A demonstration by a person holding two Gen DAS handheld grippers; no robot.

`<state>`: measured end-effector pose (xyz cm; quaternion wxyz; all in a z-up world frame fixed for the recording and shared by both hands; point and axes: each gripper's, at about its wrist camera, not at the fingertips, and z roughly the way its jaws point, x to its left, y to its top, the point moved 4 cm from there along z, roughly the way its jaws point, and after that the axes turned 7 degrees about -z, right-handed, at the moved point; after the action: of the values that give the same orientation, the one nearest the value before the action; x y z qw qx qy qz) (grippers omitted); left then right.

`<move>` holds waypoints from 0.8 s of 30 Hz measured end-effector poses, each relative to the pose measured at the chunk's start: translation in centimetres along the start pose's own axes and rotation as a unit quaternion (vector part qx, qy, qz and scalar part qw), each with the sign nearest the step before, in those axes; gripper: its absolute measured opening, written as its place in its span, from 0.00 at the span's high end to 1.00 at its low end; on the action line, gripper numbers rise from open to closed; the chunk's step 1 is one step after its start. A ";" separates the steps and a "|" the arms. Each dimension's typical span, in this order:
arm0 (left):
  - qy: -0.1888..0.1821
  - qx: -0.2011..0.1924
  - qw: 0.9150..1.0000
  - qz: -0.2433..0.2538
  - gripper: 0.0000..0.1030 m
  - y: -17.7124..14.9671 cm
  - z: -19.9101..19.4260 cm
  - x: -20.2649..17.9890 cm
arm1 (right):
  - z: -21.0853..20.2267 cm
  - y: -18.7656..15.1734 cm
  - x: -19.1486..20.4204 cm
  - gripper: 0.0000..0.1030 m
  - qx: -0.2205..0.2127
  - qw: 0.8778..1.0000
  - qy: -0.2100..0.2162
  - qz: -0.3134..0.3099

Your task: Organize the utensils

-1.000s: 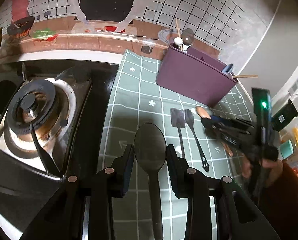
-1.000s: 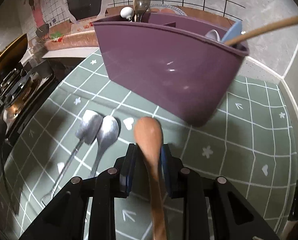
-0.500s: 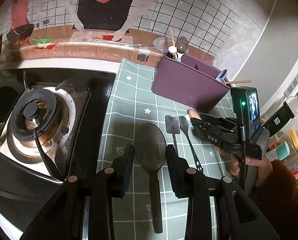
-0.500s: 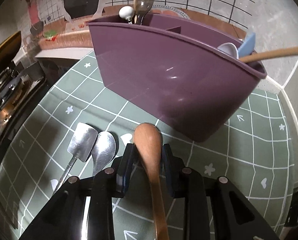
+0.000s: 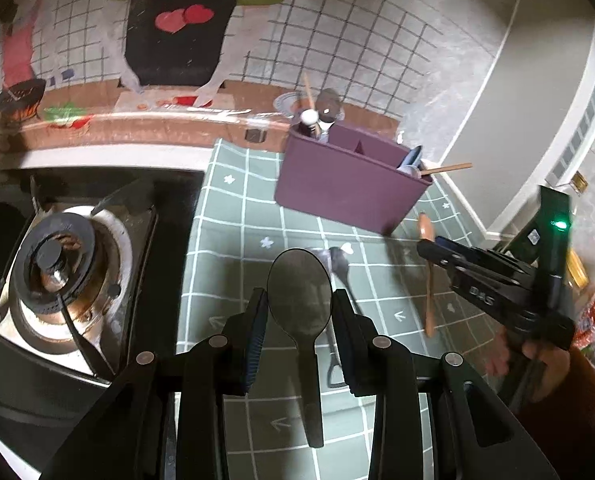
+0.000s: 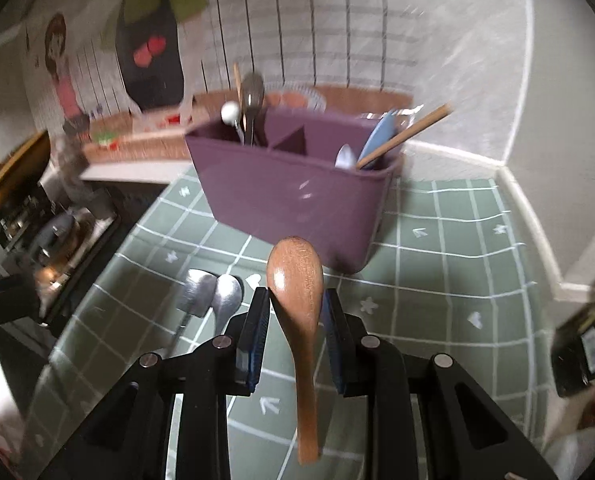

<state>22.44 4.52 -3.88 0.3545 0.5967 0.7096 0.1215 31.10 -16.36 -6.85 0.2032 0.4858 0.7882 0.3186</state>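
Note:
My left gripper (image 5: 299, 312) is shut on a dark grey spoon (image 5: 300, 292) and holds it above the green mat. My right gripper (image 6: 295, 312) is shut on a wooden spoon (image 6: 297, 276), held in the air in front of the purple utensil caddy (image 6: 293, 196). The caddy (image 5: 349, 188) has several utensils standing in its compartments. A metal spatula (image 6: 196, 294) and a metal spoon (image 6: 226, 298) lie side by side on the mat. The right gripper (image 5: 429, 246) with the wooden spoon (image 5: 427, 264) shows at the right of the left wrist view.
A gas stove (image 5: 61, 256) sits left of the green checked mat (image 5: 237, 216). A tiled wall and a brown ledge (image 5: 157, 124) run behind. Bottles and packets (image 5: 593, 304) stand at the far right.
Both grippers have risen with their spoons. The right gripper has lifted and pulled back, so the caddy's open top now shows.

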 end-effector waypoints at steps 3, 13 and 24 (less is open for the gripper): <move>-0.008 -0.005 1.000 0.010 0.67 0.2 -0.4 -0.8 | -2.5 0.0 -0.2 0.77 -0.018 1.000 -0.008 0.010; -0.035 -0.041 0.998 0.038 0.67 2.8 -2.8 -3.6 | -7.5 1.1 0.0 0.96 -0.047 0.998 -0.008 0.028; -0.040 -0.052 0.997 0.030 0.67 4.0 -3.9 -3.4 | -8.8 0.1 -1.7 0.96 -0.039 0.998 0.007 0.039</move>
<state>23.09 3.35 2.58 0.4095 0.6026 0.6694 0.1450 26.37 -20.49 -0.42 0.2040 0.5054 0.7573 0.3598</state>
